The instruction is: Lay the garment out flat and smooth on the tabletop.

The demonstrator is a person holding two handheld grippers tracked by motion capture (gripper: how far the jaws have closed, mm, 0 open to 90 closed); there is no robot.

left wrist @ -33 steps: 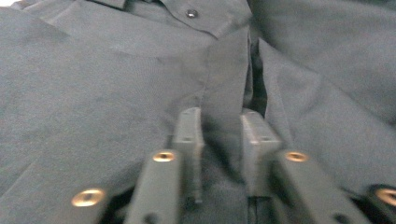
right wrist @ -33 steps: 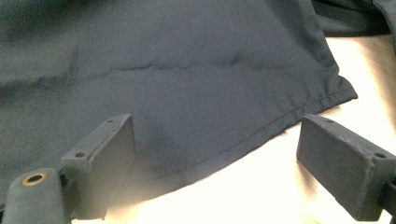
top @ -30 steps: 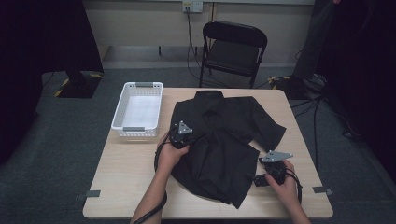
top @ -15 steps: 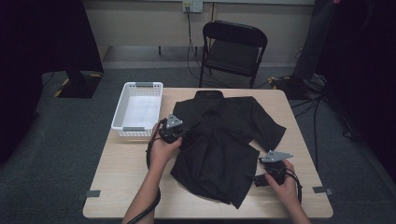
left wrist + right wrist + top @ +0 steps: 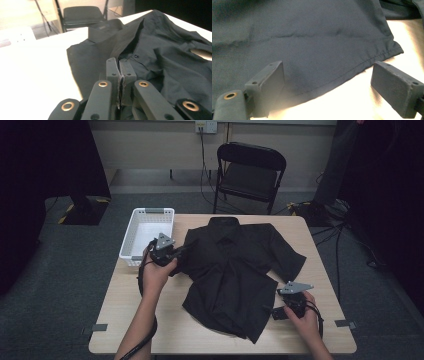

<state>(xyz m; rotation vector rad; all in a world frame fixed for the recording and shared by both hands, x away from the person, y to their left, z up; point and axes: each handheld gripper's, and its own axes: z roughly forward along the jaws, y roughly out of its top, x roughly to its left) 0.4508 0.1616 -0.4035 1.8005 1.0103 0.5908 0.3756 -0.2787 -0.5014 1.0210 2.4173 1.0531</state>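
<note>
Since a second ago the left gripper (image 5: 176, 256) has slid out from the middle of the shirt toward the table's left side, and the shirt's left edge has been drawn out that way with it. The right one hasn't budged.

Biggest thing first: one wooden table (image 5: 150, 315), with one black folding chair (image 5: 248, 175) behind its far edge. On the table there's one black button-up shirt (image 5: 235, 275), spread face up with the collar toward the chair, the front rumpled and partly folded over itself, the hem nearest the person. One short sleeve sticks out toward the right side of the table.

One white plastic basket (image 5: 147, 232) sits at the far left of the table, just beside the shirt; can't tell if they touch.

Two grippers, one per hand. In the left gripper view the left gripper's jaws are pressed tight together, with what looks like a thin edge of the dark fabric pinched between them, right at the left side of the shirt (image 5: 150, 50). The buttoned front placket shows just past the jaws.

The right gripper (image 5: 280, 312) sits low at the near right, by the hem. In the right gripper view its jaws are wide apart, straddling the hem edge of the shirt (image 5: 317, 45) with nothing gripped.
</note>
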